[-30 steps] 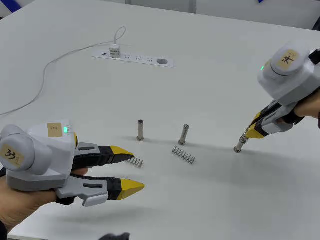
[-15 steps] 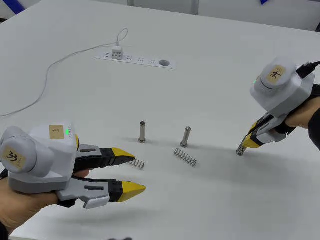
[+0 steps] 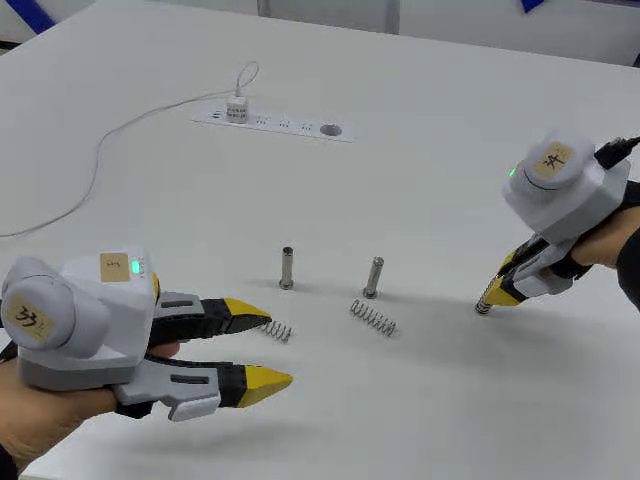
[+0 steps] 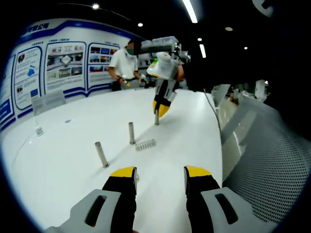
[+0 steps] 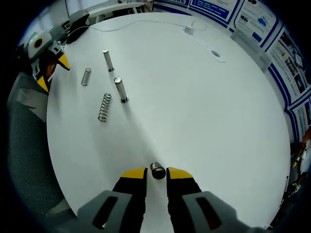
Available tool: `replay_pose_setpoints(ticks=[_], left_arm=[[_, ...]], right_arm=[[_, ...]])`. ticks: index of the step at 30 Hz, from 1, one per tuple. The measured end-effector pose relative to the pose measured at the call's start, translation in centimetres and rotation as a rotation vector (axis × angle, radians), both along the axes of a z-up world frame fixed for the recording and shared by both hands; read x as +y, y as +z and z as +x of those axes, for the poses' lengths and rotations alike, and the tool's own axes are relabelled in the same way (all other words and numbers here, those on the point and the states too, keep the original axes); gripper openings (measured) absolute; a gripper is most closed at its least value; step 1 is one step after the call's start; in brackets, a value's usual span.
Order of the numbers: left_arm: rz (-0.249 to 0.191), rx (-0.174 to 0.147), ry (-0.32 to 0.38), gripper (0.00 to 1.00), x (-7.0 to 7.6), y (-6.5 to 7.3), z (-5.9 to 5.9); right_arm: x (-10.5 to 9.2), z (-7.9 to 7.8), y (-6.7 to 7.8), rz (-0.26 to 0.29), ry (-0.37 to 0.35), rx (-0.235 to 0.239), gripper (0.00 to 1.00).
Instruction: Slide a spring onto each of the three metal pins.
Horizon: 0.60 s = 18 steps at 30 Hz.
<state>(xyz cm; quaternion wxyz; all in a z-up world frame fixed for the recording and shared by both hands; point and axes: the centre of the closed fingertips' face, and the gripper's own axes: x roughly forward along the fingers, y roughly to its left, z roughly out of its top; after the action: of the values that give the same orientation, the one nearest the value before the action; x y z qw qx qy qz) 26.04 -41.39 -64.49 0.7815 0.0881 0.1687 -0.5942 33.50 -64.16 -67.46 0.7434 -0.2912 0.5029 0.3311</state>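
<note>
Reaching for the short spring (image 3: 277,329) comes next, I judge. It lies flat just past the tip of my left gripper's (image 3: 262,343) far finger, off the gap's centre, with its long axis running roughly onward from the fingers. Left fingers are spread wide, holding nothing. Left is far nearer. The right gripper (image 3: 500,294) is well apart, its fingers set close either side of the end pin (image 5: 157,170), which wears the fitted spring (image 3: 485,298); pinching or just flanking, I cannot tell. First pin (image 3: 287,268) and middle pin (image 3: 373,277) stand upright and bare beyond the left fingertips. The long spring (image 3: 373,317) lies flat beside the middle one. Smooth white table (image 3: 450,180), power strip (image 3: 270,120) far off. Poster boards (image 4: 73,58) on the wall, with a person (image 4: 121,63) standing there.
</note>
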Motion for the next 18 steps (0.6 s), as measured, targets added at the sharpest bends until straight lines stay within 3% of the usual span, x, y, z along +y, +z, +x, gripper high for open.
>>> replay_pose_setpoints(ticks=[18], left_arm=[[0.001, -0.002, 0.002, 0.4, -0.1, 0.0, 0.1]], right_arm=[[1.5, -0.2, 3.4, 0.019, 0.024, -0.11, 0.19]])
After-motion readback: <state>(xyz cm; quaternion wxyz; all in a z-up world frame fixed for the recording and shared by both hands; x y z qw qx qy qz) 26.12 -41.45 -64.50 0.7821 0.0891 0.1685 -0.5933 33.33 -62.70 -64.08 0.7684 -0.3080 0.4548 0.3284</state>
